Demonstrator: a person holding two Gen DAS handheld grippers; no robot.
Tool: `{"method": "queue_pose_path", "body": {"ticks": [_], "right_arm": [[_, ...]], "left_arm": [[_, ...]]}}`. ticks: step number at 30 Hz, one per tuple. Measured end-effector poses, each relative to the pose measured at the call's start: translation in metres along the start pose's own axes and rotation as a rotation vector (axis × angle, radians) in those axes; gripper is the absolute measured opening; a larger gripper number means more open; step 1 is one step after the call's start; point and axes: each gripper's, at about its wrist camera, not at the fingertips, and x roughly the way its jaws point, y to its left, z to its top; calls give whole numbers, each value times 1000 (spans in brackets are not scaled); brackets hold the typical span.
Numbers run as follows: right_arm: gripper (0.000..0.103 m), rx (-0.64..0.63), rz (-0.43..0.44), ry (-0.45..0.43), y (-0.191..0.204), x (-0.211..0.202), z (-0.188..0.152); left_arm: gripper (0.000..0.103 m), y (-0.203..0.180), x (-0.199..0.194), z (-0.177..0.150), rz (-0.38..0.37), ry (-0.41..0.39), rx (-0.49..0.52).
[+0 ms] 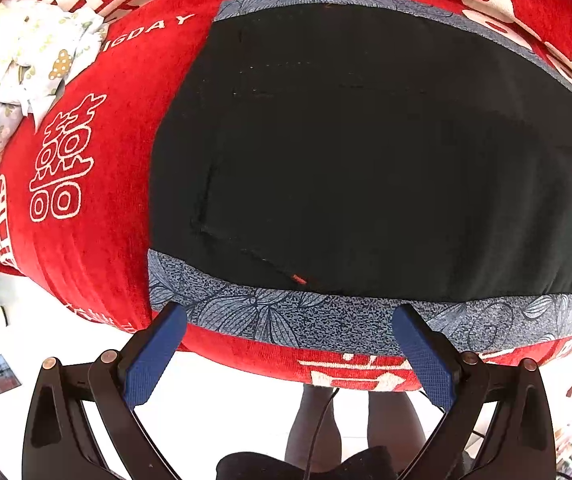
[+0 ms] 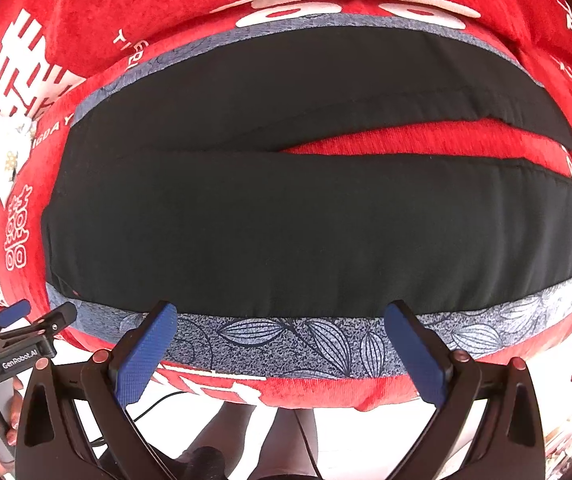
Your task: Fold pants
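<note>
Black pants (image 1: 345, 152) lie flat on a blue-grey leaf-patterned cloth (image 1: 325, 320) over a red cover. The left wrist view shows the waist end with a pocket seam. The right wrist view shows the pants (image 2: 286, 232) with both legs spread to the right, red cover between them. My left gripper (image 1: 289, 320) is open and empty, above the near edge of the patterned cloth (image 2: 286, 340). My right gripper (image 2: 282, 320) is open and empty, above the same near edge, further right. The left gripper (image 2: 34, 320) also shows at the lower left of the right wrist view.
The red cover (image 1: 86, 152) with white characters drapes the surface. A crumpled white floral fabric (image 1: 26, 64) lies at the far left. The near edge of the surface drops to a white floor (image 1: 206, 420). The person's legs (image 1: 349, 424) stand below the edge.
</note>
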Motion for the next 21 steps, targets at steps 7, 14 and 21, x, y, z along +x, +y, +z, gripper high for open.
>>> {"method": "queue_pose_path", "body": {"ticks": [7, 14, 21], "right_arm": [[103, -11, -45, 35, -2, 3, 8], [103, -24, -56, 62, -7, 6, 12], [103, -46, -46, 69, -10, 7, 15]], "left_arm": [[103, 0, -2, 2, 8, -4, -1], [103, 3, -4, 2, 10, 1, -25], [103, 5, -8, -4, 16, 2, -58]]}}
